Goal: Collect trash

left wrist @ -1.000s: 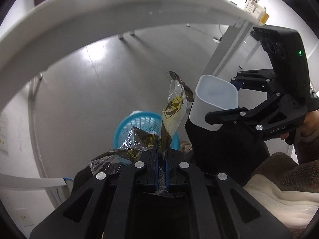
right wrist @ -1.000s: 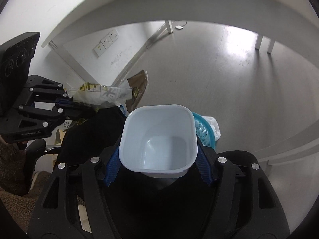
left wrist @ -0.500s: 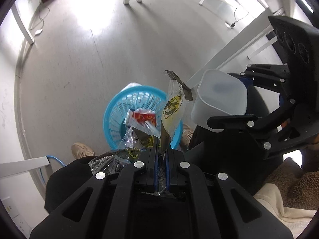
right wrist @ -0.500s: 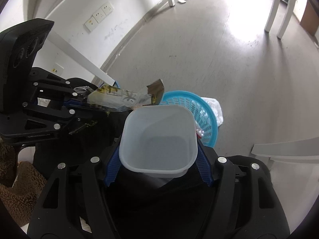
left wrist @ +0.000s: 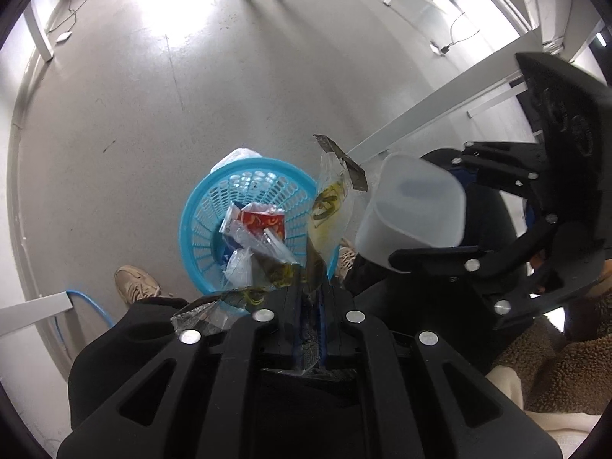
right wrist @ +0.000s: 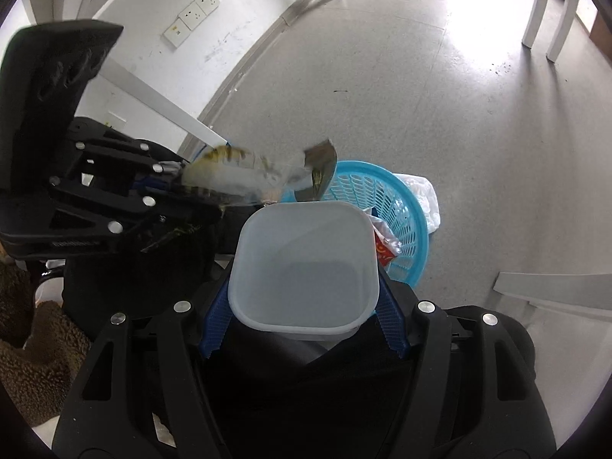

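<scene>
My left gripper (left wrist: 310,306) is shut on clear plastic wrappers (left wrist: 331,206) with yellow print, held over the near rim of a blue mesh basket (left wrist: 202,206) on the floor. The basket holds a red packet (left wrist: 264,222) and clear wrappers. My right gripper (right wrist: 306,306) is shut on a white square plastic tub (right wrist: 302,267), empty, held beside the basket; it shows in the left wrist view (left wrist: 413,210) too. The wrappers (right wrist: 237,176) and basket (right wrist: 405,206) also show in the right wrist view.
A white table leg (left wrist: 428,114) slants behind the basket. The person's shoes (left wrist: 134,283) and dark trousers stand close to the basket. A white plastic bag (right wrist: 424,195) lies behind the basket. More table legs (right wrist: 543,11) stand farther off on the grey floor.
Both grippers have tilted down from under the table edge toward the floor. The basket now lies under the wrappers and the tub has come closer to it.
</scene>
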Action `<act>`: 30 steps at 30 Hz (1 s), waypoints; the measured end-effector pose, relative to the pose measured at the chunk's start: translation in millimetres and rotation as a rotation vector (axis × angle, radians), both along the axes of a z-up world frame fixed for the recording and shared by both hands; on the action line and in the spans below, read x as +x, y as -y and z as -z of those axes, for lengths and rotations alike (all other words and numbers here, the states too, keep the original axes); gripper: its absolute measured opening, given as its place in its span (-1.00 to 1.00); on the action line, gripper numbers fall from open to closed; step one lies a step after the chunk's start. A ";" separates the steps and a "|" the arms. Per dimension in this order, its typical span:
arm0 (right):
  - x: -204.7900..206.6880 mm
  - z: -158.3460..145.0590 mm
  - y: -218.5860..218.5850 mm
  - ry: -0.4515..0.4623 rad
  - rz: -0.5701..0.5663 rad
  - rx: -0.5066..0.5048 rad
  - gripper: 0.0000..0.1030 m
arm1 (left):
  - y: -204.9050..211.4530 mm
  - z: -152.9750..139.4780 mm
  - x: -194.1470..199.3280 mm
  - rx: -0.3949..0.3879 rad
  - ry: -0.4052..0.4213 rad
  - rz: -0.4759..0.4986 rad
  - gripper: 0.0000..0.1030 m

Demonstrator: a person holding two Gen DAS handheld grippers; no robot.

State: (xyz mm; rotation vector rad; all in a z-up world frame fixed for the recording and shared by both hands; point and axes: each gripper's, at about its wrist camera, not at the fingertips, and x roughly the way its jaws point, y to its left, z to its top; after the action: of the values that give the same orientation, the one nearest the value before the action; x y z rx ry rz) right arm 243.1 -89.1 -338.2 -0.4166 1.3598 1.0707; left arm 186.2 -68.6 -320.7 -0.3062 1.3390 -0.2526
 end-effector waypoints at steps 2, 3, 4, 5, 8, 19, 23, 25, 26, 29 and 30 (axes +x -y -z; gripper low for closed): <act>-0.7 0.3 -0.1 0.006 -0.006 -0.008 0.20 | -3.9 1.6 -1.1 0.003 0.008 -0.008 -0.62; -0.1 -0.2 -0.1 0.008 -0.009 -0.010 0.21 | -4.7 1.0 -1.7 0.005 0.008 -0.010 -0.58; 0.9 -1.3 -1.3 0.014 -0.009 -0.013 0.21 | -4.1 0.3 -2.3 0.006 0.007 -0.007 -0.57; 1.9 -3.1 -0.4 0.020 -0.004 -0.011 0.21 | -2.8 -0.6 -2.6 0.009 0.009 -0.002 -0.50; 3.5 -4.9 1.1 0.027 0.000 -0.014 0.23 | -0.5 -3.9 -3.1 0.017 0.030 0.004 0.34; 1.4 -22.0 12.4 0.106 0.001 -0.014 0.83 | 1.8 -27.6 -17.3 0.055 0.097 0.010 0.89; -3.2 -29.5 14.3 0.117 -0.011 -0.002 0.83 | 3.5 -32.7 -21.1 0.057 0.122 0.010 0.89; -2.1 -30.4 15.4 0.122 -0.010 -0.003 0.83 | 3.7 -33.9 -20.8 0.060 0.123 0.010 0.89; -2.0 -31.4 16.1 0.125 -0.006 -0.003 0.83 | 3.9 -33.8 -20.8 0.060 0.124 0.012 0.89; -4.9 -34.7 16.2 0.137 -0.008 -0.002 0.83 | 5.2 -34.5 -20.9 0.061 0.123 0.018 0.89; -6.2 -36.1 16.1 0.138 -0.008 0.000 0.83 | 6.1 -35.1 -21.0 0.062 0.123 0.021 0.89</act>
State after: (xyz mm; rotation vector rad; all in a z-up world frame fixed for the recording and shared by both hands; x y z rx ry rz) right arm 236.9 -105.3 -302.1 -0.4869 1.2369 1.0299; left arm 165.2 -74.7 -285.6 -0.2211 1.2268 -0.2433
